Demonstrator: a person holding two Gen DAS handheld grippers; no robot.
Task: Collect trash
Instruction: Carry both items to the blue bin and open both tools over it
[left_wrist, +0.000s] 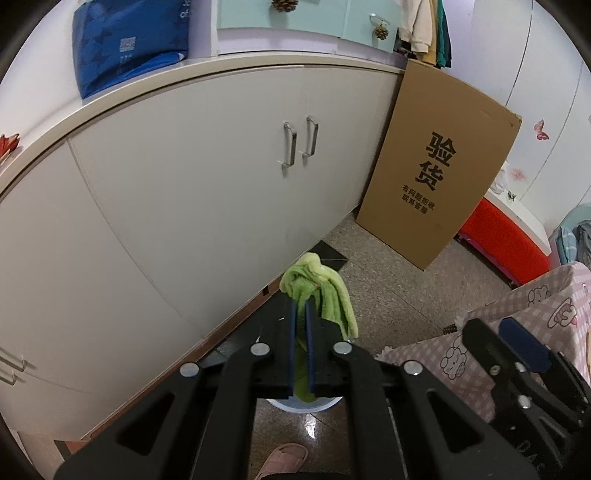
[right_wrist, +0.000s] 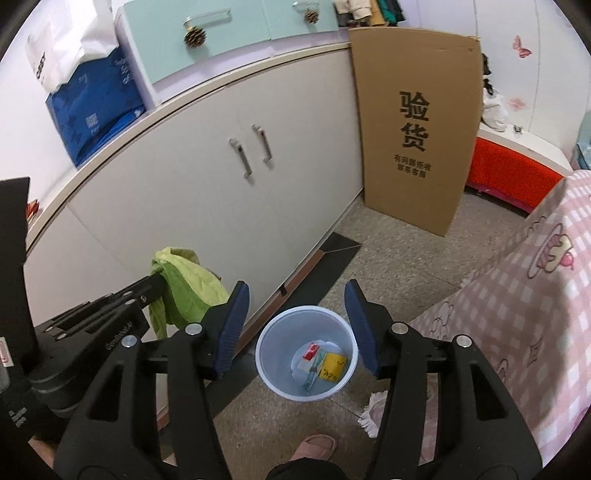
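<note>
Trash bin (right_wrist: 306, 363), a pale round bucket standing upright on the floor with its mouth up, holds wrappers (right_wrist: 325, 363). Right gripper (right_wrist: 295, 325), jaws spread and empty, hangs above it. Left gripper (left_wrist: 301, 314) pinches a green cloth (left_wrist: 325, 291), long axis hanging downward. A sound drop would need that cloth centred over the mouth before release.

Probably a home bedroom; white cupboards (right_wrist: 221, 177); pink checked bedding (right_wrist: 524, 314); hanging clothes (left_wrist: 424, 29).
</note>
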